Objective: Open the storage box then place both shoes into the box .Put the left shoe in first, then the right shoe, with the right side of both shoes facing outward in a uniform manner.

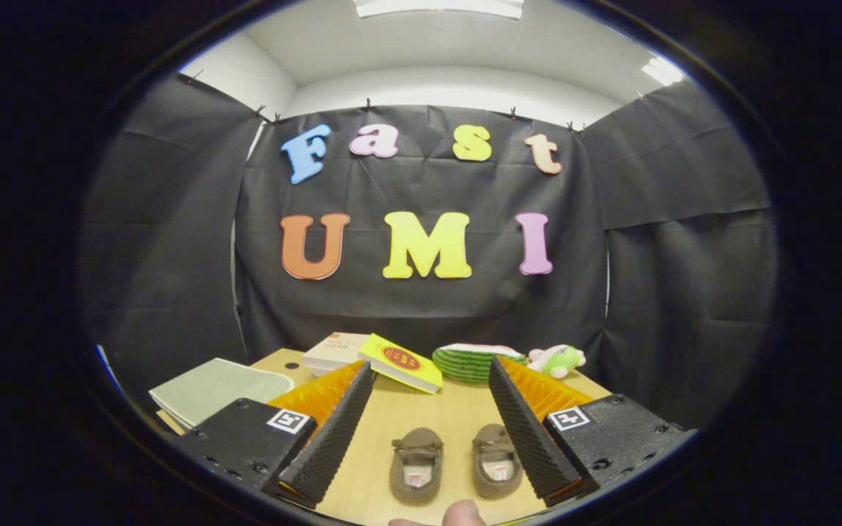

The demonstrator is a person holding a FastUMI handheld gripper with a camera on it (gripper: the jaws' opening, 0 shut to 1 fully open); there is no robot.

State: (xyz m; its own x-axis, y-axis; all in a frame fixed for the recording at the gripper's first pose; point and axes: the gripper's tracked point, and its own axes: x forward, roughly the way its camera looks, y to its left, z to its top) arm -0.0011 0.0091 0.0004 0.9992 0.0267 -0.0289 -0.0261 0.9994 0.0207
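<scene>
Hovering over the desk (457, 409), the tool (428, 431) is spread wide, grasping nothing. Between its fingers lie two brown slippers side by side: left shoe (416, 464), right shoe (497, 460). Yellow book (400, 362) beyond; cover writing unreadable.

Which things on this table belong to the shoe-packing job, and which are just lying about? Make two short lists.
For the job:
- left brown shoe, between the open jaws
- right brown shoe, beside it, close to one finger
- gripper, holding nothing

Lying about:
- yellow book
- white book
- pale green folder
- watermelon-slice toy
- plush toy

I cannot pick out a storage box.
</scene>
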